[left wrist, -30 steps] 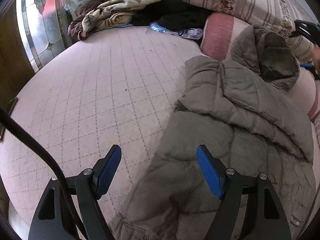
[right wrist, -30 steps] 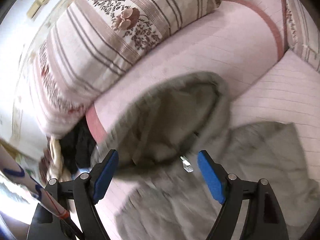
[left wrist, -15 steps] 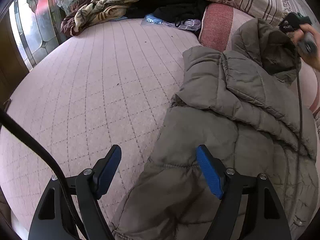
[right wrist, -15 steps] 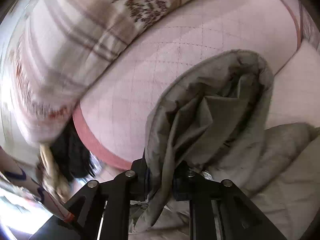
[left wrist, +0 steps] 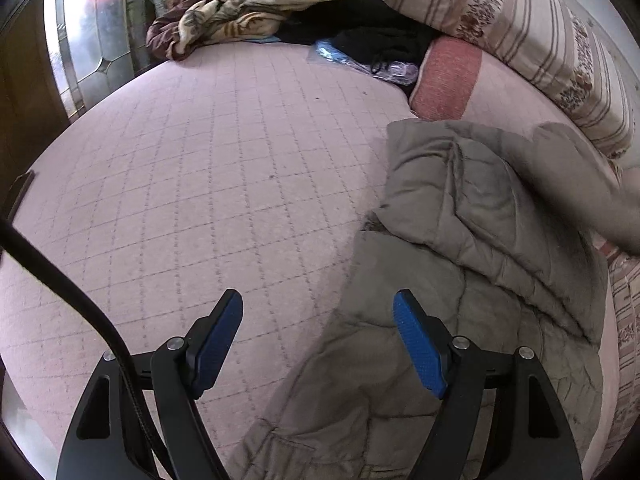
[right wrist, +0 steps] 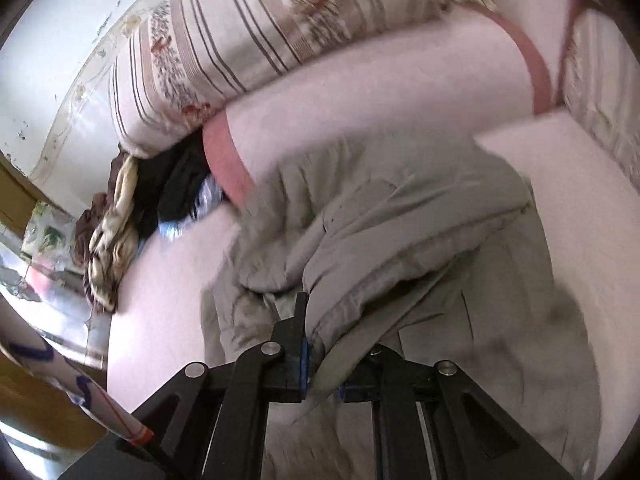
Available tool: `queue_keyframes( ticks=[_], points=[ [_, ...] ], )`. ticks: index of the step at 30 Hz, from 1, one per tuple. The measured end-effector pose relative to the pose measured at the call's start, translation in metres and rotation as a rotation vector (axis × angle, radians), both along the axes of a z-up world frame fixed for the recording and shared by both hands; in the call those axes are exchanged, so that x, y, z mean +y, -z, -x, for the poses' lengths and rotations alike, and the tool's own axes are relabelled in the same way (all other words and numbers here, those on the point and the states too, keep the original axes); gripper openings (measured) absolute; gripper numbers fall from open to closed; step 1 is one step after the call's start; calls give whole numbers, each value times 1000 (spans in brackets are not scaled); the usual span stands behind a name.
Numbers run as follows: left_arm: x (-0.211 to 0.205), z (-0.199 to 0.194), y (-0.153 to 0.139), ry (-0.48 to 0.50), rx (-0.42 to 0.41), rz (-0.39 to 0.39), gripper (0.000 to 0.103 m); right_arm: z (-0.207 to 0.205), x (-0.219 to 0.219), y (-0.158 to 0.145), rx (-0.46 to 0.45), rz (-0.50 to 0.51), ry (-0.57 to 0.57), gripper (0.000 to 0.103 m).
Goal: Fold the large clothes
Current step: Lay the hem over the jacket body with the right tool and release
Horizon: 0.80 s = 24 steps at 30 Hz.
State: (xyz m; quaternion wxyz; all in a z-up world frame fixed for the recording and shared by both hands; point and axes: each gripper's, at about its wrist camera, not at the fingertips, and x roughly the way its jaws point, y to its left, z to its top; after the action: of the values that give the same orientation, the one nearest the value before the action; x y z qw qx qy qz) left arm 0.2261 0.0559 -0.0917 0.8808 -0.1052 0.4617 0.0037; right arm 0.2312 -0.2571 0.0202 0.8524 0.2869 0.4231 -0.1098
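Note:
A grey-olive quilted jacket (left wrist: 472, 264) lies on the pink quilted bed (left wrist: 208, 184), on its right side. My left gripper (left wrist: 318, 344) is open and empty, low over the bed at the jacket's lower left edge. Its right finger is above the jacket fabric. My right gripper (right wrist: 322, 364) is shut on the jacket's hood (right wrist: 384, 248) and holds it pulled over the jacket body. In the left wrist view the hood (left wrist: 576, 176) shows blurred at the right edge.
A striped floral pillow (left wrist: 520, 28) and a pink bolster (left wrist: 444, 76) lie along the head of the bed. A crumpled patterned blanket (left wrist: 240, 16), black clothes (left wrist: 372, 36) and a plastic bag (left wrist: 360, 60) sit at the far edge. A glass door (left wrist: 92, 40) is on the left.
My right gripper, shut on the hood, has pulled it down from the bolster over the jacket body. My left gripper has stayed open in about the same place.

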Motion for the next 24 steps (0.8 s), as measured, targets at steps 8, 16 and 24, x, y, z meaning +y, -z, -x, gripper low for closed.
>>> queue_keyframes(
  ticks=[8, 16, 24],
  points=[
    [3, 4, 0, -8, 8, 3, 77, -5, -4, 128, 195, -11, 104, 9],
    [1, 3, 0, -16, 15, -7, 77, -6, 10, 129, 229, 159, 84, 32],
    [6, 8, -5, -32, -9, 0, 77, 54, 4, 64, 123, 197, 81, 64]
  ],
)
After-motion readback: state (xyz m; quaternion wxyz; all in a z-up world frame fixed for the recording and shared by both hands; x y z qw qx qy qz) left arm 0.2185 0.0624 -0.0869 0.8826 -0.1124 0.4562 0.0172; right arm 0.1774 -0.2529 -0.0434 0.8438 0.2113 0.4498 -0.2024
